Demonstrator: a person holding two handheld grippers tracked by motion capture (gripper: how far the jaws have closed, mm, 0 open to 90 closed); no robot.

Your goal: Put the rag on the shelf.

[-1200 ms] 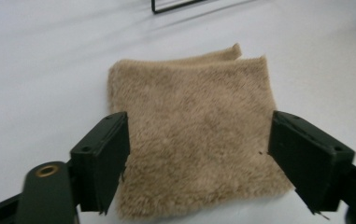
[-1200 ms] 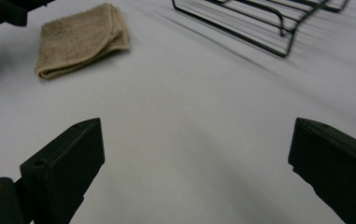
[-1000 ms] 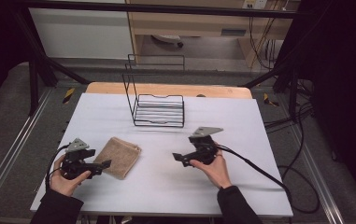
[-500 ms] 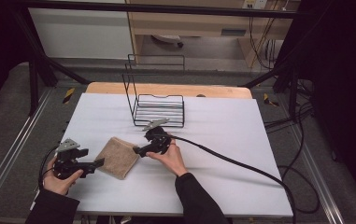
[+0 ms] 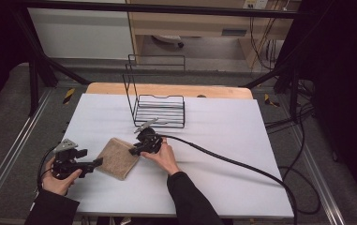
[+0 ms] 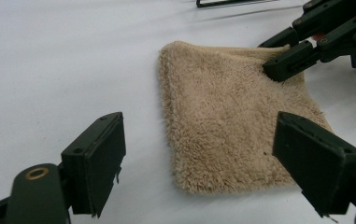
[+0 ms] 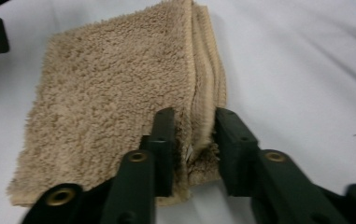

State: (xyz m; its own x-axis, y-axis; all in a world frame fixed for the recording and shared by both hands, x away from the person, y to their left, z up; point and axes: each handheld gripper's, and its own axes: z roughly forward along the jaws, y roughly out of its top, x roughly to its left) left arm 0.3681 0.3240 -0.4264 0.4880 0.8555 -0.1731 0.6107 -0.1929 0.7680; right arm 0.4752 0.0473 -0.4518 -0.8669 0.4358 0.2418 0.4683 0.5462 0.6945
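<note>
A lab: white table [image 5: 223, 140] inside a black frame [image 5: 40, 65], cables [image 5: 302, 140] trailing.

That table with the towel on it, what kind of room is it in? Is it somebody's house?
Probably not a house: it looks like a lab or workshop set up for recording. The white table stands inside a black metal frame, thick cables trail across it, and a wire rack stands behind the folded towel.

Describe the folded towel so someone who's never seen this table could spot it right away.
On the white table, look near the front left, in front of the black wire rack. The folded towel lies flat between the two grippers: it is the table's one soft, tan, fuzzy square.
</note>
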